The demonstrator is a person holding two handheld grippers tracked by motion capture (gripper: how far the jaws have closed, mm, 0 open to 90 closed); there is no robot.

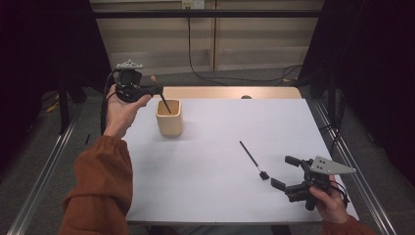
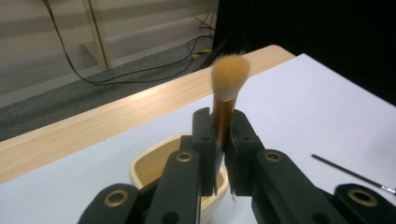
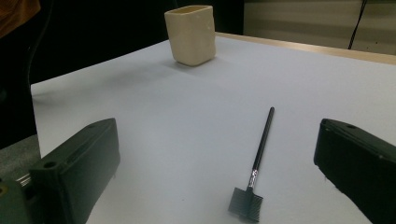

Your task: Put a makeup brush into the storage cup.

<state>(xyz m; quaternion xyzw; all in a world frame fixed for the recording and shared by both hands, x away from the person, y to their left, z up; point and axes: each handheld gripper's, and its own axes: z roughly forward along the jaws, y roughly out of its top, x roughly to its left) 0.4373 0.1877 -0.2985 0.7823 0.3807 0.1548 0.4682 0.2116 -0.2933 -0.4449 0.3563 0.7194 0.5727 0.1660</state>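
My left gripper (image 1: 157,90) is shut on a makeup brush (image 1: 165,104), held over the cream cup (image 1: 169,117) at the table's far left. The brush's dark handle slants down into the cup's mouth. In the left gripper view the jaws (image 2: 220,128) clamp the copper ferrule, and the tan bristles (image 2: 229,77) stick up above them, with the cup (image 2: 149,163) just below. A thin black brush with a flat comb end (image 1: 252,157) lies on the white sheet at the front right. My right gripper (image 1: 285,172) stands open just right of it, jaws (image 3: 219,161) either side of the thin black brush (image 3: 260,149).
The white sheet (image 1: 215,176) covers the table, with a wooden strip (image 1: 230,92) along the far edge. The cup (image 3: 191,35) stands far off in the right gripper view. Cables lie on the floor behind the table (image 1: 230,78).
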